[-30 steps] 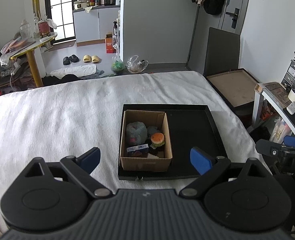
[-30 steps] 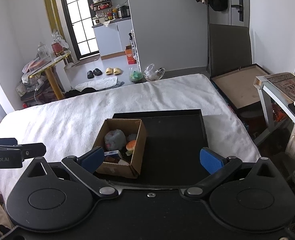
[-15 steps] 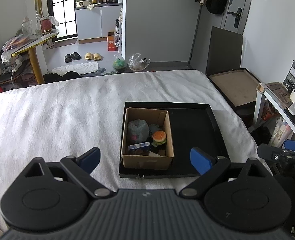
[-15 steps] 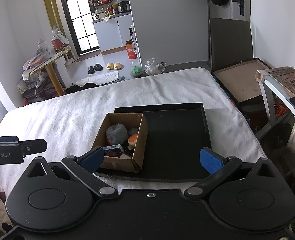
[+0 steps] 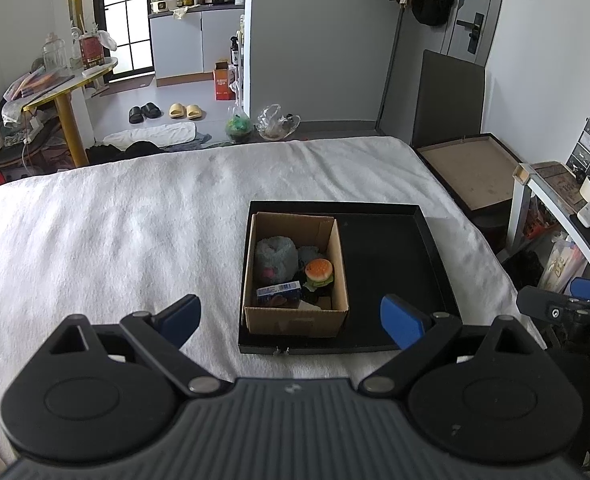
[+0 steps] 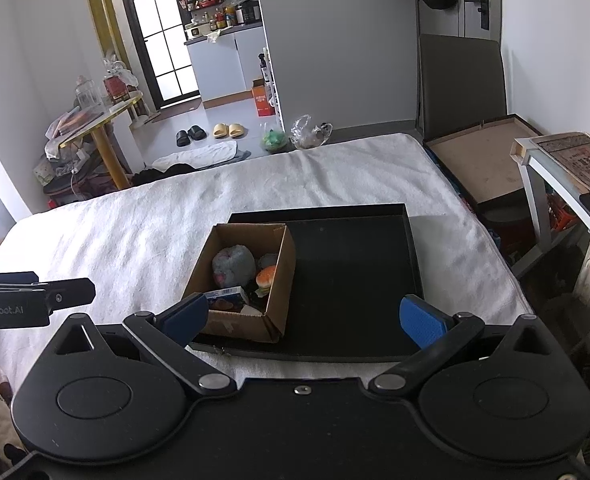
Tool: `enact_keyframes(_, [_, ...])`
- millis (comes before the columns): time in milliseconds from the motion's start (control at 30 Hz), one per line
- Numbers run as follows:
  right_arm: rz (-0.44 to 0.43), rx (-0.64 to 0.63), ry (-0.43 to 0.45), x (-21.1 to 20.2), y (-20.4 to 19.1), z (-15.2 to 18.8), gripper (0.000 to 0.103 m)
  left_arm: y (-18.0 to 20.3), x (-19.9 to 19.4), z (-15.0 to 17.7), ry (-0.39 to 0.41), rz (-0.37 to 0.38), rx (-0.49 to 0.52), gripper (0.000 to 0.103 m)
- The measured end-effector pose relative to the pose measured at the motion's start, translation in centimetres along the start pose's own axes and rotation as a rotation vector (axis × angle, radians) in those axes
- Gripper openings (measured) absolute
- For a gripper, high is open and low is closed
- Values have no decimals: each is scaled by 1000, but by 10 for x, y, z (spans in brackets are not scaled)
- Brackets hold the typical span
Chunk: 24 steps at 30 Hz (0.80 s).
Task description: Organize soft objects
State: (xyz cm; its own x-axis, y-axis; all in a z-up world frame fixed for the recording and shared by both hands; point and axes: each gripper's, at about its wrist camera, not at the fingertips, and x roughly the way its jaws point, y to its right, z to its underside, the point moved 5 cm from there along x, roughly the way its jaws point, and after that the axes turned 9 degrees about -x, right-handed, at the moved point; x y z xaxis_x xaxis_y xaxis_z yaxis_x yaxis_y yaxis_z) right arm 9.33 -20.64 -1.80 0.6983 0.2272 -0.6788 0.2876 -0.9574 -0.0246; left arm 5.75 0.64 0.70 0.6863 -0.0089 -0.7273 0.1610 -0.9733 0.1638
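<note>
A: Cardboard box (image 5: 295, 276) location?

B: It sits in the left half of the black tray (image 5: 395, 256), and the tray lies on the bed (image 5: 115, 232), which is covered in white cloth. The box is open at the top. The right half of the tray is bare.

A: Contents of the box?

B: 1 grey-blue plush ball (image 5: 275, 258) with a pink patch at the far left, 1 burger toy (image 5: 319, 273) against the right wall, and 1 small blue carton (image 5: 278, 291) toward the near wall. A second greyish soft item lies behind the burger toy; its shape cannot be made out. Dark items under the burger toy are also unclear.

A: State of the left gripper (image 5: 291, 318)?

B: Jaws spread wide, nothing between the blue pads (image 5: 399, 322). It hangs above the near edge of the bed, short of the tray, pointing at the box.

A: State of the right gripper (image 6: 303, 316)?

B: Jaws likewise spread wide and empty. In its own view the left pad overlaps the near corner of the box, but contact cannot be confirmed. Each gripper shows at the edge of the other's view, so the 2 units are side by side.
</note>
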Motion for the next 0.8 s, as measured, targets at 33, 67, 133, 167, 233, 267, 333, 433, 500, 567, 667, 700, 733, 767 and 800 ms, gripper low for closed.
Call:
enact_keyframes(33, [-1,0,0,0,0,0,103,0,1,-1,0,0,0,96])
enact_keyframes(67, [-3,-1,-1,0,0,1,103,0,1,0,0,0,2,96])
enact_keyframes(133, [-5,-6,-6,1,-1,1,103,0,0,0,0,1,1,96])
enact_keyframes(167, [-5,-7,-6,1,-1,2,103,0,1,0,1,1,1,96])
enact_keyframes(233, [-8,-11,-5,1,-2,2,103,0,1,1,3,4,1,96])
enact_keyframes(267, [-8,-11,-5,0,-2,2,103,0,2,1,2,5,1,96])
enact_keyframes(333, [-10,-10,-5,1,-2,2,103,1,2,2,4,6,2,96])
enact_keyframes(433, [-11,-10,-13,2,-2,3,103,1,2,2,10,6,4,96])
enact_keyframes(500, [-12,-7,-16,3,-2,3,103,0,2,2,6,7,5,96])
enact_keyframes(567, [-12,-5,-19,3,-1,4,103,0,1,2,5,5,5,96])
enact_keyframes(667, [-11,-5,-20,3,0,4,103,0,2,2,3,5,6,96])
enact_keyframes(700, [-11,-4,-18,3,-1,4,103,0,2,1,2,5,6,96])
enact_keyframes(733, [-11,-3,-17,4,0,4,103,-1,2,1,2,5,5,96])
enact_keyframes(767, [-11,0,-18,4,1,4,103,-1,2,1,3,7,7,96])
enact_keyframes(800, [-12,-1,-18,4,1,4,103,-1,2,1,3,8,8,96])
